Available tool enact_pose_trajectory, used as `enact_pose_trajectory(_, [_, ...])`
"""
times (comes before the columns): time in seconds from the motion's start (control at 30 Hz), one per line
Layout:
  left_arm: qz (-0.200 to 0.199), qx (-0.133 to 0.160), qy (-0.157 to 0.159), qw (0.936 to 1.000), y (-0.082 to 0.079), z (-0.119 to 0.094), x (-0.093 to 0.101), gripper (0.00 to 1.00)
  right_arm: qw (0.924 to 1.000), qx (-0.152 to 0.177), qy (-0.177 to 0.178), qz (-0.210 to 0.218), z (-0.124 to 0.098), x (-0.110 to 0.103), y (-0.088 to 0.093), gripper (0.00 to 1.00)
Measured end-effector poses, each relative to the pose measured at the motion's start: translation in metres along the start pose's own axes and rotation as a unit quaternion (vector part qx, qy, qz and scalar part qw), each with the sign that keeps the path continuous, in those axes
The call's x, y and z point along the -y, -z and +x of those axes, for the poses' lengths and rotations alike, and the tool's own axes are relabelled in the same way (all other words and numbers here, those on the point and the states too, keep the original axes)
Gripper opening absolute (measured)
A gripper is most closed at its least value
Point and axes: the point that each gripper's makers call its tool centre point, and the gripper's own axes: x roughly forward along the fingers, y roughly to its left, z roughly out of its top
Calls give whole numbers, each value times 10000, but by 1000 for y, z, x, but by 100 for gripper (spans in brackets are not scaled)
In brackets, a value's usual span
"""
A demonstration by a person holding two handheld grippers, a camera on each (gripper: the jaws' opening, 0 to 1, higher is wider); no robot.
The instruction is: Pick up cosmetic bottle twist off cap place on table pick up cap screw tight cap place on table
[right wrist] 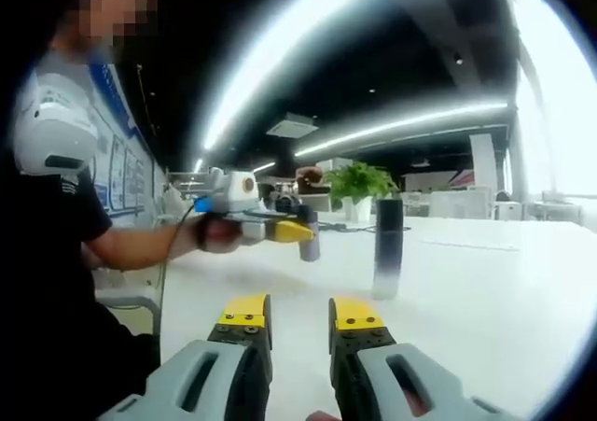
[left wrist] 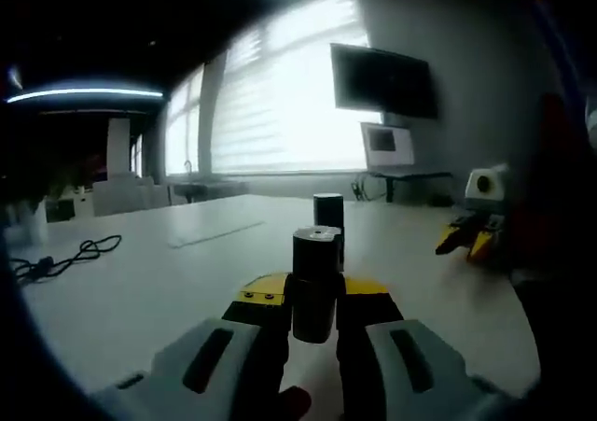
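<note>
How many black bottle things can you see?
2. One small dark bottle is held up off the table, clamped in the left gripper. A taller dark bottle stands upright on the white table, behind the held one. Others may be hidden.

left tool gripping cap, bottle behind

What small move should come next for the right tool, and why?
Probably move the right tool forward to the standing bottle and close on it. Its jaws are open and empty, the bottle stands free on the table, and the left tool grips a short dark piece, likely the cap, ready to be screwed on.
</note>
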Motion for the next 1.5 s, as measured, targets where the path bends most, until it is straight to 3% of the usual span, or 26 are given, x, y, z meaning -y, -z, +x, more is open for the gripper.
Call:
enact_pose_trajectory(0.27, [41, -167, -202, 9996, 13, 10, -21, 9, 9999, -36, 127, -72, 0, 2, 2, 18])
enact_pose_trajectory(0.5, [-100, -72, -348, 9993, 13, 23, -38, 9, 10000, 16, 95, -1, -1, 2, 1, 18])
enact_pose_trajectory(0.77, [-274, -261, -458, 9982, 33, 22, -50, 9, 10000, 34, 86, 4, -1, 2, 1, 17])
enact_pose_trajectory(1.0, [-527, -268, -496, 9970, 40, 20, -51, 9, 9999, 28, 125, -11, -1, 3, 1, 17])
enact_pose_trajectory(1.3, [-698, -177, -487, 9962, 37, 17, -48, 10, 9999, 12, 127, -40, -1, 3, 1, 17])
enact_pose_trajectory(1.5, [-703, -160, -436, 9964, 35, 15, -44, 17, 9999, -3, 104, -71, 0, 1, 2, 17])
